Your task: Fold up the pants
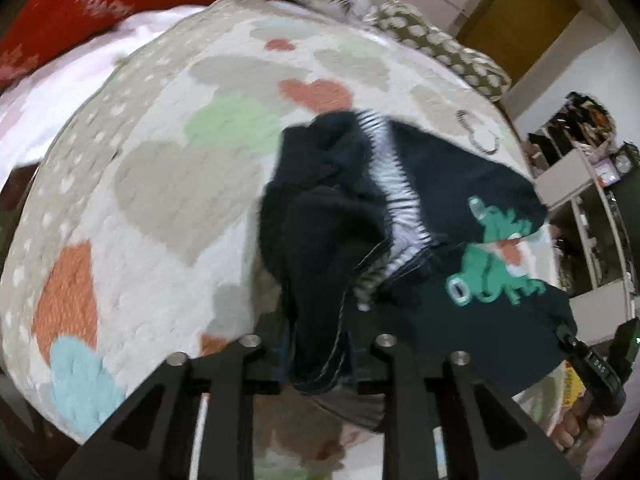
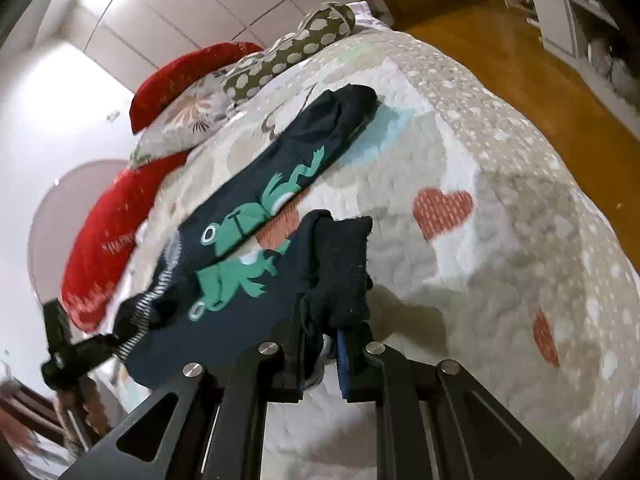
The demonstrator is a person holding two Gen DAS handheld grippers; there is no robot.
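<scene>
Small dark navy pants [image 1: 332, 208] with green frog prints and a striped waistband hang stretched above a bed. My left gripper [image 1: 320, 360] is shut on the waistband end; the fabric bunches between its fingers. My right gripper [image 2: 324, 344] is shut on a leg cuff of the pants [image 2: 240, 276]. The other leg trails down onto the blanket. In the right wrist view my left gripper [image 2: 100, 340] holds the waistband at lower left. In the left wrist view my right gripper [image 1: 576, 348] shows at the right edge.
A fluffy blanket [image 1: 160, 184] with hearts and pastel patches covers the bed. Red, floral and dotted pillows [image 2: 180, 80] lie at its head. A wood floor [image 2: 520, 60] and shelves [image 1: 580, 168] are beside the bed.
</scene>
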